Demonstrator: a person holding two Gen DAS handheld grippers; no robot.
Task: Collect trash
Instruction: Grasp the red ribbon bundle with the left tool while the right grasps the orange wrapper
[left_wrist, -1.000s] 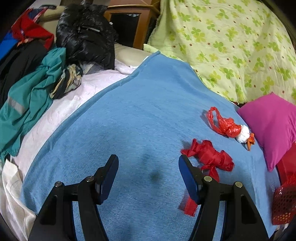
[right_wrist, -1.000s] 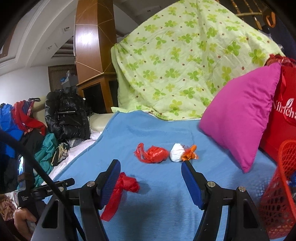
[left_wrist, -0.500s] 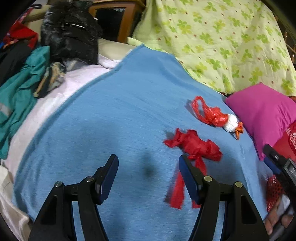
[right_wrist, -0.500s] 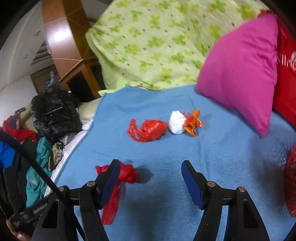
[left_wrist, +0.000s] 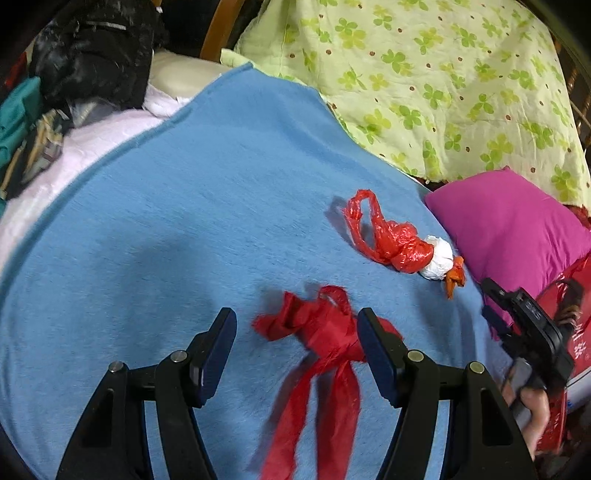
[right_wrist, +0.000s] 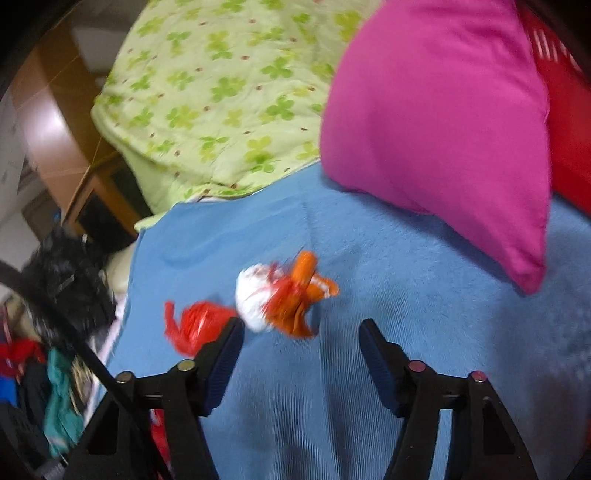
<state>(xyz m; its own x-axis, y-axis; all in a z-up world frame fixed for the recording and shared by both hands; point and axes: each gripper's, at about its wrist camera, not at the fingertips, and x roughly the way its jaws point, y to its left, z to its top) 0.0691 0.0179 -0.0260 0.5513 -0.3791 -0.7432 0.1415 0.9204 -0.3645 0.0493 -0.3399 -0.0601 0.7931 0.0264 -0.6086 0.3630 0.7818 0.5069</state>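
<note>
Red crumpled plastic bag (left_wrist: 325, 332) with long trailing strips lies on the blue blanket (left_wrist: 184, 221), between the spread fingers of the left hand-held gripper (left_wrist: 295, 350), released, nothing clasped; beyond it a second knotted red bag (left_wrist: 391, 240) touches a white wad (left_wrist: 439, 258) with an orange scrap (left_wrist: 456, 278); right hand-held gripper (right_wrist: 301, 354) also released, poised just short of the white wad (right_wrist: 255, 295) and orange scrap (right_wrist: 303, 295), blurred; magenta pillow (right_wrist: 443, 122) close on the right, green clover quilt (right_wrist: 221, 92) behind; bare blanket lies to the left
</note>
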